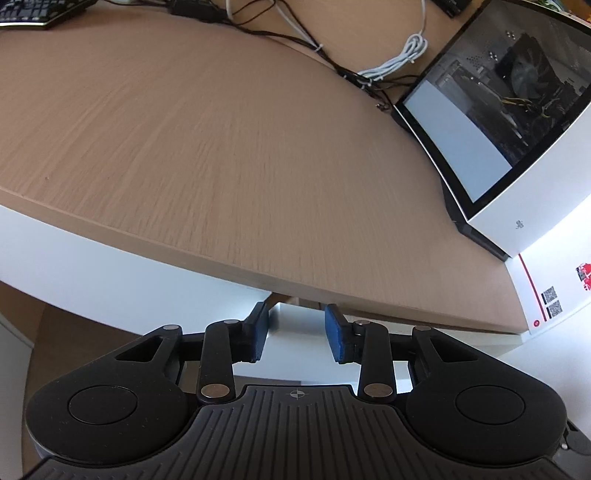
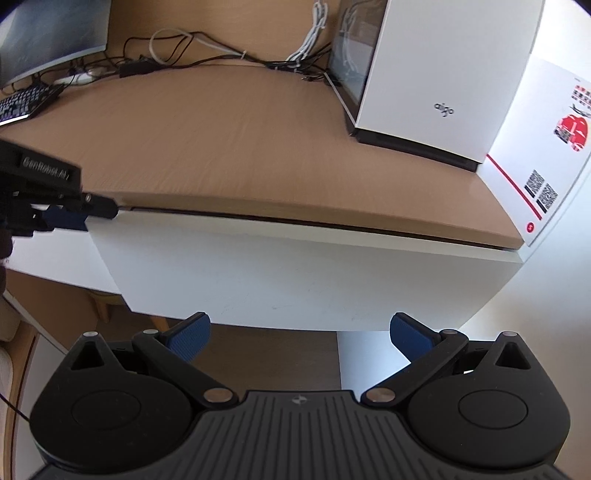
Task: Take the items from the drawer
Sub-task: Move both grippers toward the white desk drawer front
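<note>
A white drawer front [image 2: 295, 266] hangs under the wooden desk top [image 2: 240, 147], with a thin dark gap along its upper edge. My left gripper [image 2: 92, 214] sits at the front's top left corner. In the left wrist view its blue pads [image 1: 258, 332] stand on either side of that white corner [image 1: 297, 317], with thin slits of space showing beside it, so my left gripper [image 1: 297, 332] is open. My right gripper [image 2: 299, 332] is wide open just below the drawer front's lower edge, with nothing between its pads. The drawer's inside and any items are hidden.
A white computer case [image 2: 436, 81] with a glass side stands on the desk at the right. Beside it is a white carton [image 2: 546, 158] with red print. Cables [image 2: 221, 59], a keyboard [image 2: 26, 103] and a monitor [image 2: 51, 33] line the back.
</note>
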{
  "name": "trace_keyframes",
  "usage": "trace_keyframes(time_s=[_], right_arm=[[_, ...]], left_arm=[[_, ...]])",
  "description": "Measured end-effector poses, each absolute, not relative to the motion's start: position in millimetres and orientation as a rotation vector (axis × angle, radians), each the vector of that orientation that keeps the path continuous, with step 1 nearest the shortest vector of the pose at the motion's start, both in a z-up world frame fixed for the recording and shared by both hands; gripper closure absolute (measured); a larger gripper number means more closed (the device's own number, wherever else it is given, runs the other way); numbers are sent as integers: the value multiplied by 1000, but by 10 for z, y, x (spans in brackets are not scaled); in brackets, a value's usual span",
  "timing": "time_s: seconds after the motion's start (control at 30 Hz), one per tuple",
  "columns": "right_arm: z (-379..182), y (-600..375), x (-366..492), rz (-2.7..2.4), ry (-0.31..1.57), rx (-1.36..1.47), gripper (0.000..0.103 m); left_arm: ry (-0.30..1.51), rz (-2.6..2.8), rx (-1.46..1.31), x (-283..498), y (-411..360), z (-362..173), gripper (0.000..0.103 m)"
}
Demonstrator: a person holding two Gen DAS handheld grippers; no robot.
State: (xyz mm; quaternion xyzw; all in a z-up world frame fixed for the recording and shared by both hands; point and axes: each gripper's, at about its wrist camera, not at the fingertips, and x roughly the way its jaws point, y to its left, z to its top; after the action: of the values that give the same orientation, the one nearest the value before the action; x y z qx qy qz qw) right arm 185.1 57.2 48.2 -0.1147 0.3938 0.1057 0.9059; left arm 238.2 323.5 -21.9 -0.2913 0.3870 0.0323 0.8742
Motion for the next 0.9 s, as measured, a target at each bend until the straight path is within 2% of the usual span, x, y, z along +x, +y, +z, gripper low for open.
trace_keyframes(time_s=[0.4, 0.5, 0.73, 0.9], right_arm=[[578, 916, 2553, 288, 825, -186, 0], [481, 1029, 2640, 279, 846, -238, 0], [428, 941, 2851, 268, 919, -102, 0], [425, 935, 2844, 278, 935, -120, 0]], left_arm=[[802, 61, -610, 2377, 3225, -229, 67], [803, 59, -610, 2380, 3224, -230, 67], [806, 54, -611, 2371, 3238, -229, 67], [808, 59, -601, 2348, 3216, -222, 67]])
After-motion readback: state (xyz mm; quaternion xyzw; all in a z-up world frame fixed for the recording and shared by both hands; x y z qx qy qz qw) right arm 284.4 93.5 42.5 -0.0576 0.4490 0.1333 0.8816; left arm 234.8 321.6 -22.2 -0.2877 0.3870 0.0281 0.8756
